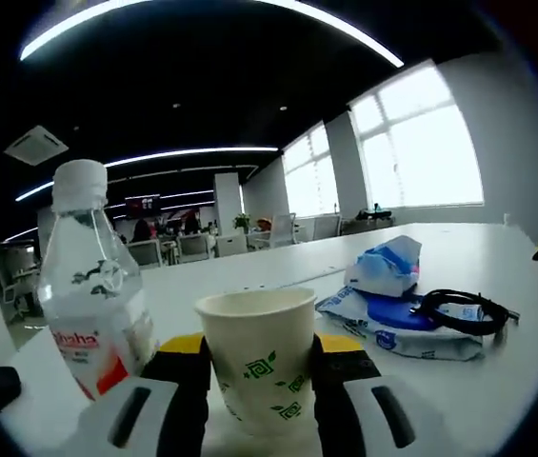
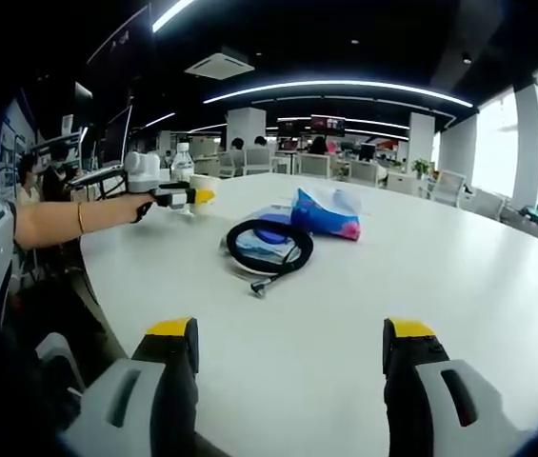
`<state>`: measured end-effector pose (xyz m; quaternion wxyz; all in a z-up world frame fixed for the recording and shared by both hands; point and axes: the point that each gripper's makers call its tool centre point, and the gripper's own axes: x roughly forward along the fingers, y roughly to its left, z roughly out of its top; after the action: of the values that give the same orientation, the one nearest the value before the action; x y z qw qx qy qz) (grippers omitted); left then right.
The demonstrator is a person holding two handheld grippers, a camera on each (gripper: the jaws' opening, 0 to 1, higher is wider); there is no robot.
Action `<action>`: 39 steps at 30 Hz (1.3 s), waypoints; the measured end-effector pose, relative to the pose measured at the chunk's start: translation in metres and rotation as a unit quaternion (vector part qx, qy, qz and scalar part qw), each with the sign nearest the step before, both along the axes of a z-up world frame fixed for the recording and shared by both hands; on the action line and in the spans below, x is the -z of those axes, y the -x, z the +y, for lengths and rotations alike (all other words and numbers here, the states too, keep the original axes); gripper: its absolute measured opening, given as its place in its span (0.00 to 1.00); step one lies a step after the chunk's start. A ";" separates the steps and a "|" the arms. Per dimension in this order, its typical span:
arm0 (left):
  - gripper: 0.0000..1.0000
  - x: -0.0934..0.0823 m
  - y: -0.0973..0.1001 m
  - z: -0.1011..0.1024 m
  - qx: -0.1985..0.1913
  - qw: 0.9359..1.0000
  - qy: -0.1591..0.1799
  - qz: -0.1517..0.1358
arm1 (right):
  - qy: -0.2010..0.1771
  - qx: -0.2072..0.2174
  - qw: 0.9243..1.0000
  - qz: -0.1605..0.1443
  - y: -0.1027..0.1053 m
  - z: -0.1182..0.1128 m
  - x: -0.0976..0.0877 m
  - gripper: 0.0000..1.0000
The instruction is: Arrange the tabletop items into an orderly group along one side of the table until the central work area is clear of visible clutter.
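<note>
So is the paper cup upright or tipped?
Upright: the paper cup stands on the table with its rim up, between the left gripper jaws.

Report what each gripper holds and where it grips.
The left gripper clasps the white paper cup with green leaf prints by its lower side walls, one jaw on each side. The right gripper is open and holds nothing.

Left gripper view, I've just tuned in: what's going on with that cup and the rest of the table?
A person is tidying a white table with two hand-held grippers. The left gripper has its jaws closed on a paper cup beside a water bottle near the table's edge. The right gripper hangs open over bare tabletop, holding nothing. A coiled black cable on a blue packet and a blue tissue pack lie mid-table, not yet moved.
</note>
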<state>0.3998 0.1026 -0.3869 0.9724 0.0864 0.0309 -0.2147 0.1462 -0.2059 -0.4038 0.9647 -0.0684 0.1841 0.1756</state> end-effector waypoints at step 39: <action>0.54 0.016 0.016 -0.002 0.023 0.997 -0.049 0.049 | -0.005 0.004 1.000 0.003 0.004 -0.003 0.002 0.78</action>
<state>0.3836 0.1010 -0.4032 0.9590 0.1238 0.0870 -0.2394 0.1423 -0.2085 -0.4063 0.9651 -0.0625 0.1865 0.1727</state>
